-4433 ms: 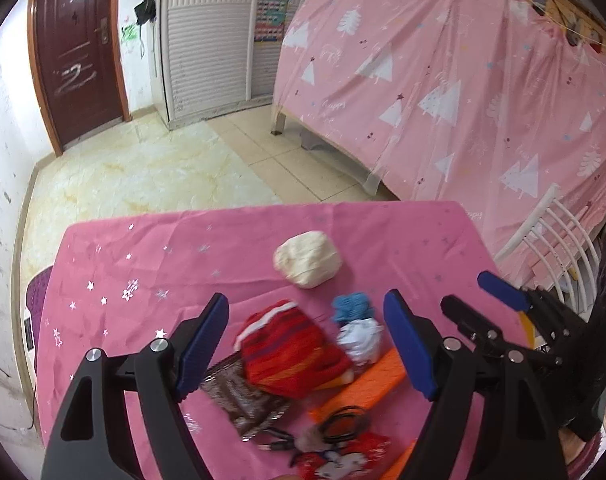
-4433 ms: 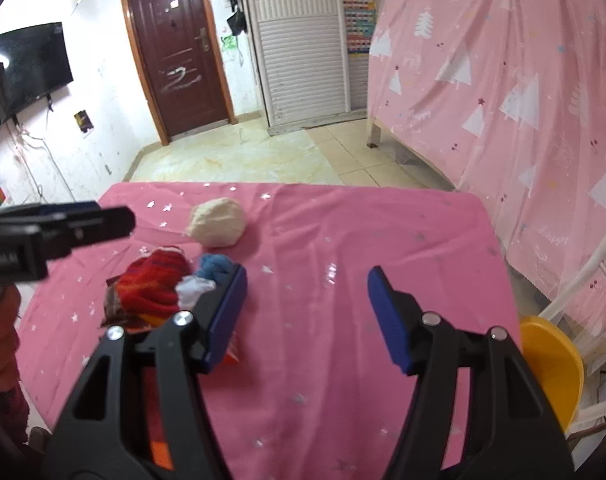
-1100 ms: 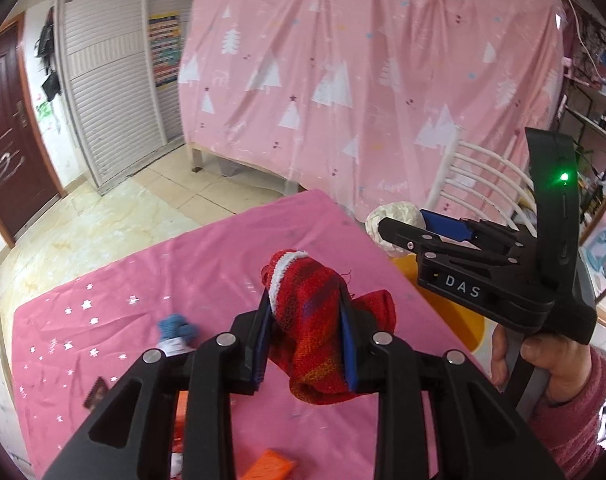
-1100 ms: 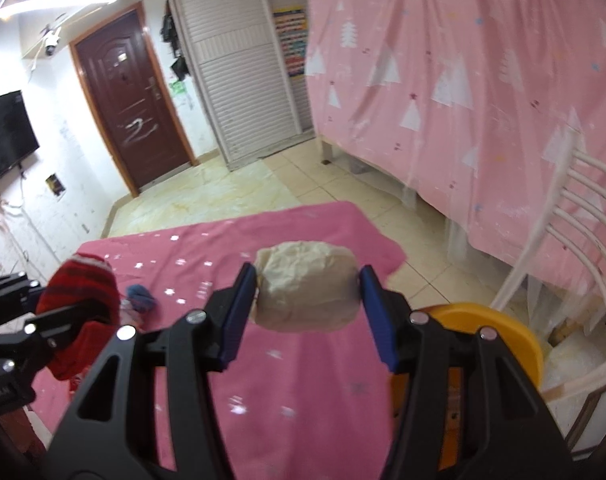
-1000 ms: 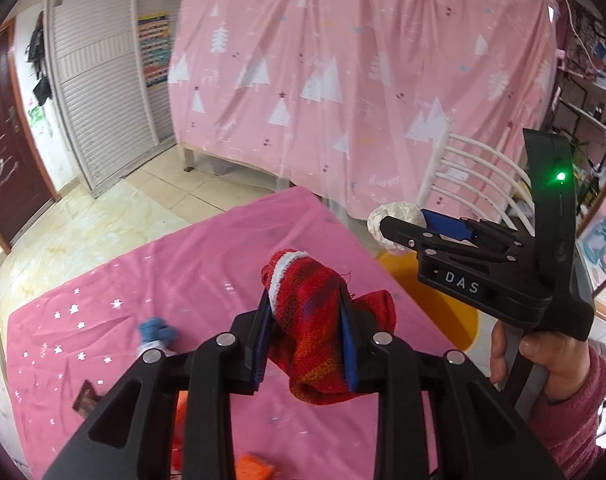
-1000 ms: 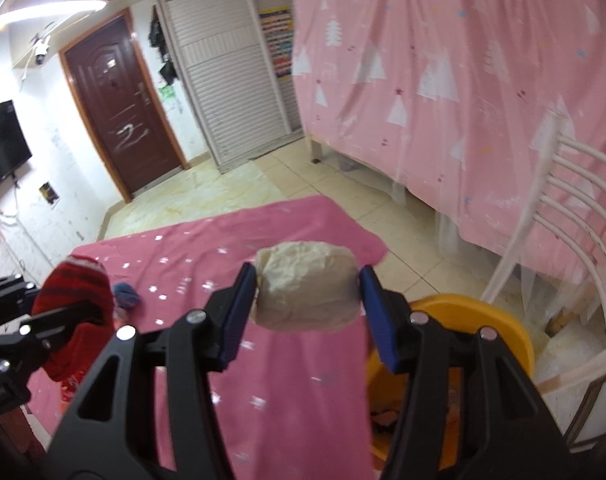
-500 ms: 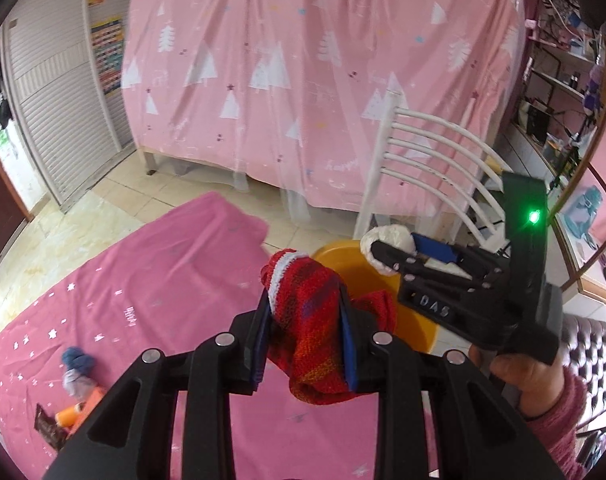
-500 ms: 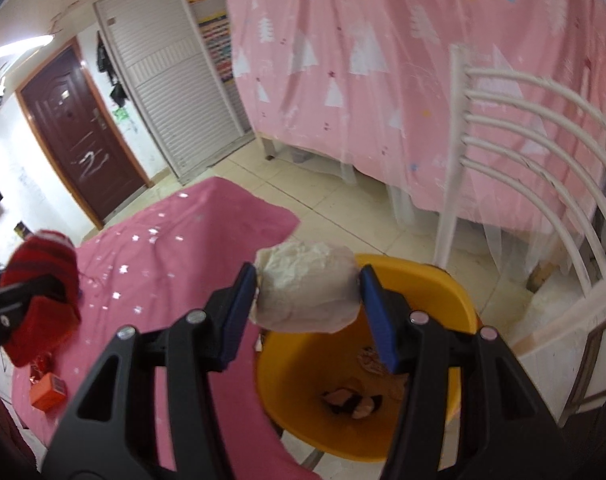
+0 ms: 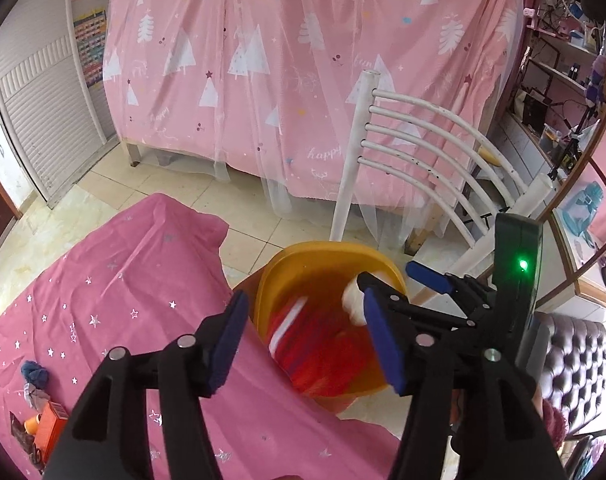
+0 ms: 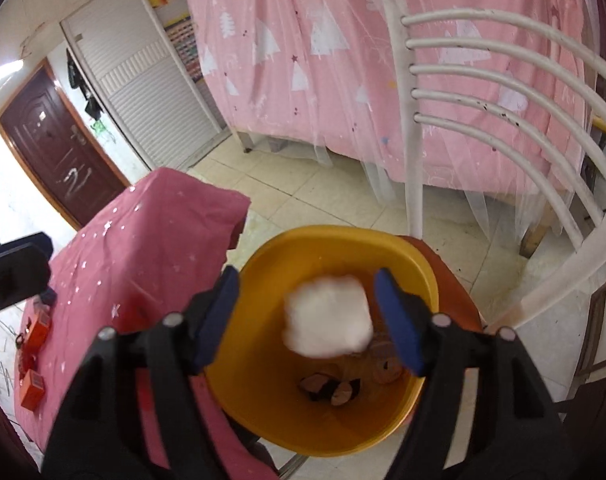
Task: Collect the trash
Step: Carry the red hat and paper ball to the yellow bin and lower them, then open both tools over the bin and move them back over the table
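Currently the yellow bin (image 10: 259, 280) stands just beside the pink tablecloth (image 9: 123, 288) edge, its mouth unobstructed. Left gripper (image 9: 307, 344), jaws opening, is clear of the blurred red cloth (image 9: 323, 352) inside. Right gripper (image 10: 319, 320), also opening, flanks the white wad (image 10: 327, 316) untouched.

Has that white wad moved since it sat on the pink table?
Yes. The white wad is now over the yellow bin, off the table, dropping free between the right gripper's opening jaws.

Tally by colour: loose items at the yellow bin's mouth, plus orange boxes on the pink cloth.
Red knit bundle: 1
White wad: 1
Orange boxes: 2
Total: 4
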`<action>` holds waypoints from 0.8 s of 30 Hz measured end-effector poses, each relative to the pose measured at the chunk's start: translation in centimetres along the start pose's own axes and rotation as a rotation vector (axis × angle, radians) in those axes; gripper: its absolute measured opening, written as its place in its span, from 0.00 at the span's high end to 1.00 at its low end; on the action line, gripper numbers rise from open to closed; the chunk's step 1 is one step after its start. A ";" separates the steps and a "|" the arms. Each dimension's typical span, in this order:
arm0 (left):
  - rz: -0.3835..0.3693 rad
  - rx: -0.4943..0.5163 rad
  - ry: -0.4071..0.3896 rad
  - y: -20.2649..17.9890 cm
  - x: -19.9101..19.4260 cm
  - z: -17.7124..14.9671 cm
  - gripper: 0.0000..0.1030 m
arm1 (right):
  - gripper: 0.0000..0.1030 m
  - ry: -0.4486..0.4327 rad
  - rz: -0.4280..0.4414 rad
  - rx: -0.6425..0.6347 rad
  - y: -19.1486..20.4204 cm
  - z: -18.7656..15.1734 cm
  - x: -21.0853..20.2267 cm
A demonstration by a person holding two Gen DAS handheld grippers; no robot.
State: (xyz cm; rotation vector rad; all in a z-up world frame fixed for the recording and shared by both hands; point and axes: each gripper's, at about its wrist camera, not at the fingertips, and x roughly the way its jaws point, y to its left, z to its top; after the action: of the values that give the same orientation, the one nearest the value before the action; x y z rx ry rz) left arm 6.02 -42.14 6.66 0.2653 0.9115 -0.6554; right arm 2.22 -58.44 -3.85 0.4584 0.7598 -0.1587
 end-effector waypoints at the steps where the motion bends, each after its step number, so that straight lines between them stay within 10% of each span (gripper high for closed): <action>1: 0.000 0.000 0.001 -0.1 0.0 -0.1 0.46 | 0.34 0.002 0.005 0.002 -0.1 0.0 0.0; 24: 0.019 -0.089 -0.098 6.1 -7.0 -2.7 0.40 | 0.34 -0.014 0.091 -0.131 8.7 -0.3 -1.6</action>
State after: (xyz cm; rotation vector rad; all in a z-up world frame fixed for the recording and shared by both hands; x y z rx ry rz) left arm 5.03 -33.21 10.29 0.1608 0.8413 -0.6030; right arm 3.45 -50.62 0.04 0.3664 0.7295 -0.0274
